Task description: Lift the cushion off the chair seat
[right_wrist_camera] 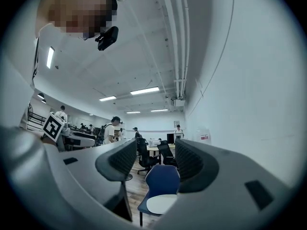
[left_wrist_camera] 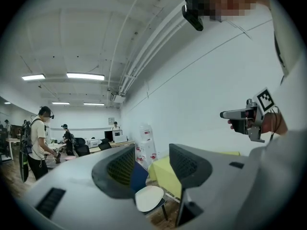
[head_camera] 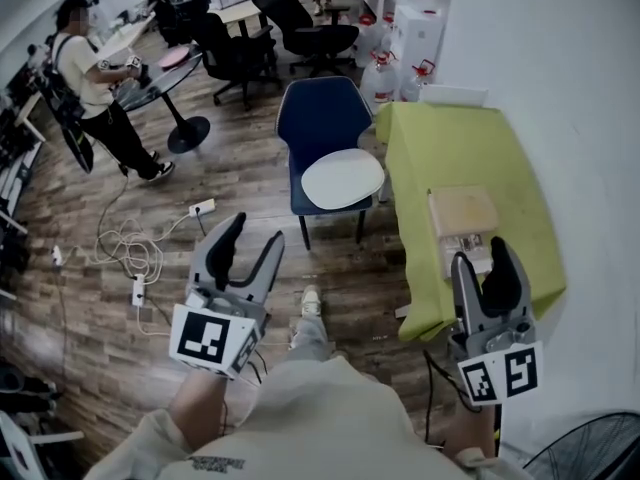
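A round white cushion (head_camera: 342, 178) lies on the seat of a blue chair (head_camera: 322, 116) standing ahead on the wood floor. My left gripper (head_camera: 255, 230) is held well short of the chair, to its near left, open with nothing between its fingers. My right gripper (head_camera: 482, 253) hovers over the near end of the green table, also open and empty. The left gripper view shows the cushion (left_wrist_camera: 149, 198) low between the open jaws of that gripper (left_wrist_camera: 151, 159), far off. In the right gripper view the cushion (right_wrist_camera: 160, 204) and chair (right_wrist_camera: 163, 180) sit beyond the open gripper (right_wrist_camera: 156, 159).
A table under a green cloth (head_camera: 450, 148) stands right of the chair and carries a cardboard box (head_camera: 462, 213). Water jugs (head_camera: 385, 68) stand behind. Cables and a power strip (head_camera: 200, 208) lie on the floor at left. A person (head_camera: 90, 78) stands far left.
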`<state>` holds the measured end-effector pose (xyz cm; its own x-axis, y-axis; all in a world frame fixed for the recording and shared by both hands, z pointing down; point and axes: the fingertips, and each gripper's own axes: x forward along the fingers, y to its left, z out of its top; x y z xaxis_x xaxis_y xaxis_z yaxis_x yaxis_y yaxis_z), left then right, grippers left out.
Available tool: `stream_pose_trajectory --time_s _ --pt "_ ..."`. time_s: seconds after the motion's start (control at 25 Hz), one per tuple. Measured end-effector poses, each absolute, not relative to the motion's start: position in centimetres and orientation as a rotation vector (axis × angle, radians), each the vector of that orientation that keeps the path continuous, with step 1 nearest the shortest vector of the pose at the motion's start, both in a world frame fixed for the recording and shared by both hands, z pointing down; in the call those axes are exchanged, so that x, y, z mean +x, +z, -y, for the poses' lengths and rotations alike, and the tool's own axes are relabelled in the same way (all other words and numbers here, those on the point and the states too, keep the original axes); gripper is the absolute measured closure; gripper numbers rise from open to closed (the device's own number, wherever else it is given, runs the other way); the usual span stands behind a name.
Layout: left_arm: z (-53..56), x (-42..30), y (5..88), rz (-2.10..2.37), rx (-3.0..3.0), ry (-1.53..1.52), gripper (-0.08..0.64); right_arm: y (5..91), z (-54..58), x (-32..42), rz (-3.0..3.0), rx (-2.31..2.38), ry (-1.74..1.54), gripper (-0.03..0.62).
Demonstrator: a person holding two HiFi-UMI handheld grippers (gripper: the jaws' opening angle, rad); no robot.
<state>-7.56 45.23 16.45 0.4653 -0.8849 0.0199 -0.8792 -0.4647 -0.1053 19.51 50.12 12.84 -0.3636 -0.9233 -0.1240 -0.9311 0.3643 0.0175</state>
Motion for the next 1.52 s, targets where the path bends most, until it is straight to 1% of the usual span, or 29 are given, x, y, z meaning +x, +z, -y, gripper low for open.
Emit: stream_pose_trajectory --time_s 0.4,1.0,1.28,1.52 --pt "-38.5 -8.7 19.9 -1.604 -2.674 -0.198 0.345 15.5 -43.4 18.1 -2.571 -1.777 0.089 0.344" --pt "-20.9 -11.8 23.2 -1.564 -2.764 -0.339 0.341 17.9 -25.3 12.7 -2.663 -1.791 -0.018 0.342" --pt "-12.6 -13.4 26.4 -1.514 -2.833 -0.443 0.330 21.2 -16.7 10.3 -2.717 -1.855 -0.111 0.337" --pt "-7.5 -14.2 28.1 -1.520 -2.937 -0.400 0.328 22.6 -11.6 8.5 -2.724 -1.857 -0.171 0.337"
